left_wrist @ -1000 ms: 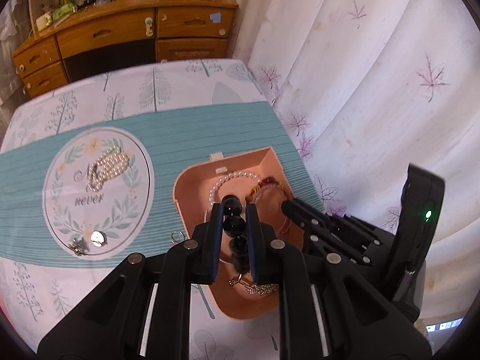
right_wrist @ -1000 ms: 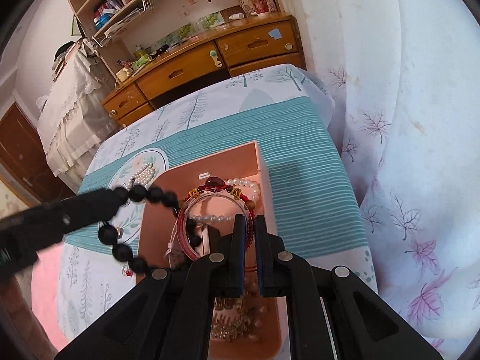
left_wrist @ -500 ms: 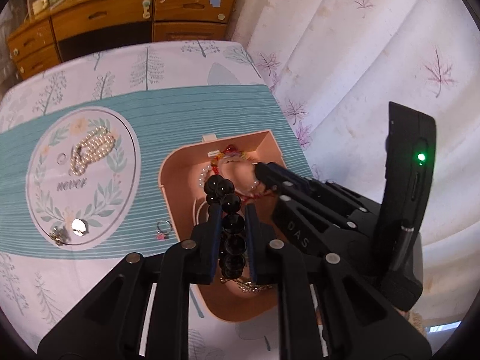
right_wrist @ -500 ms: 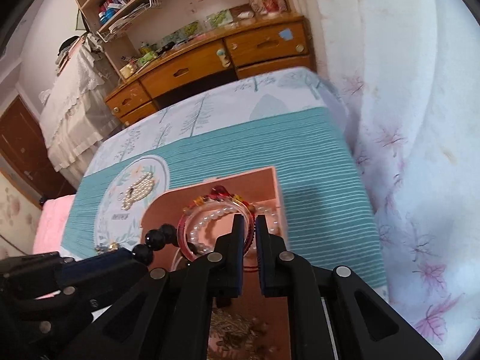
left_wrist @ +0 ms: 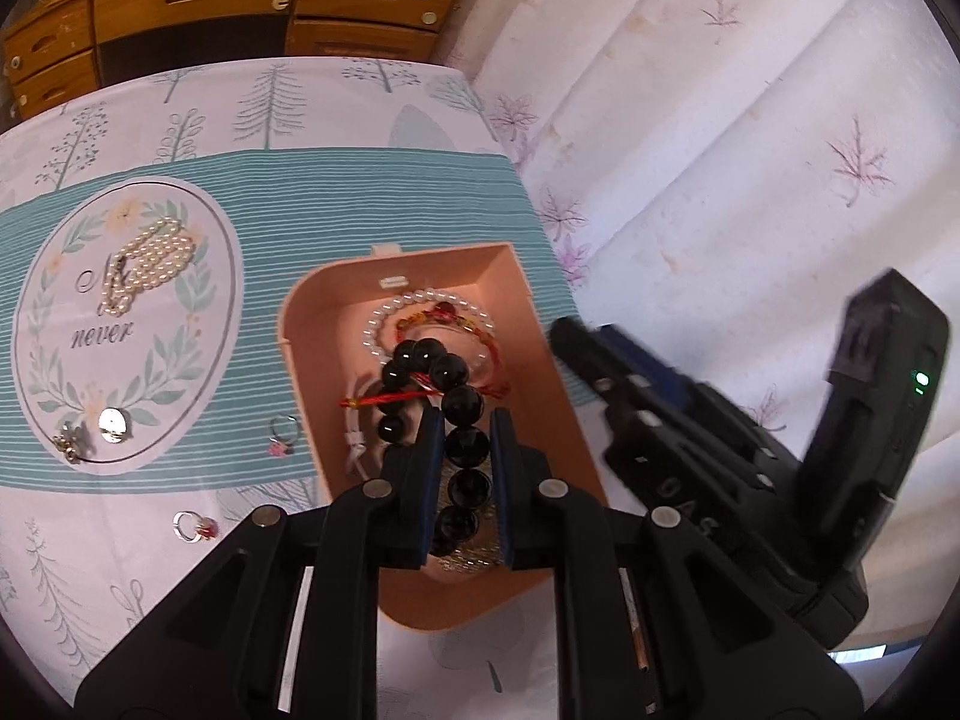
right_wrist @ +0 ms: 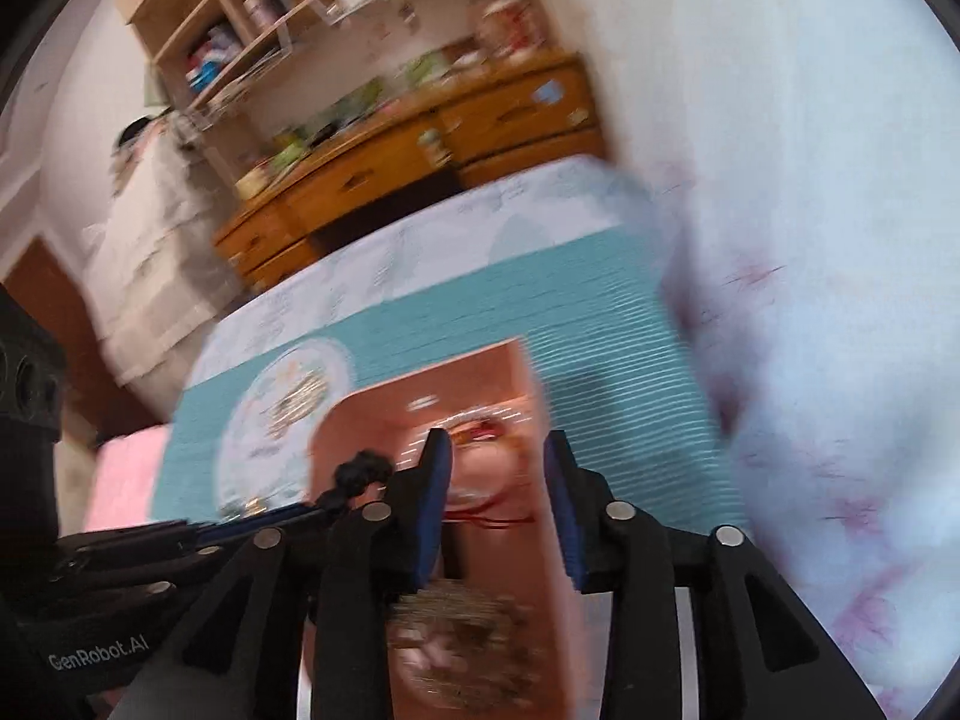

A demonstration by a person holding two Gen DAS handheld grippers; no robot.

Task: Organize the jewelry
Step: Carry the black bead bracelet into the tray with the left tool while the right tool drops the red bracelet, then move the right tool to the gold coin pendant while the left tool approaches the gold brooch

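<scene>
My left gripper (left_wrist: 465, 423) is shut on a black bead bracelet (left_wrist: 441, 378), whose loop hangs into the pink jewelry box (left_wrist: 543, 360). A white pearl bracelet (left_wrist: 384, 318) and a red string bracelet (left_wrist: 447, 315) lie in the box, with a gold chain (left_wrist: 471, 558) at its near end. My right gripper (right_wrist: 495, 450) is open and empty over the box (right_wrist: 534, 378); that view is blurred. It shows in the left wrist view (left_wrist: 636, 396) to the right of the box. A pearl necklace (left_wrist: 150, 261) lies on the round mat print.
Two rings (left_wrist: 283, 432) (left_wrist: 191, 525), a silver disc (left_wrist: 113, 423) and a small brooch (left_wrist: 69, 444) lie on the cloth left of the box. A wooden dresser (left_wrist: 240, 12) stands behind the table. A white curtain (left_wrist: 720, 150) hangs to the right.
My right gripper has opened, let go of the red string bracelet and moved to the right of the box. My left gripper has lowered the black bracelet into the box.
</scene>
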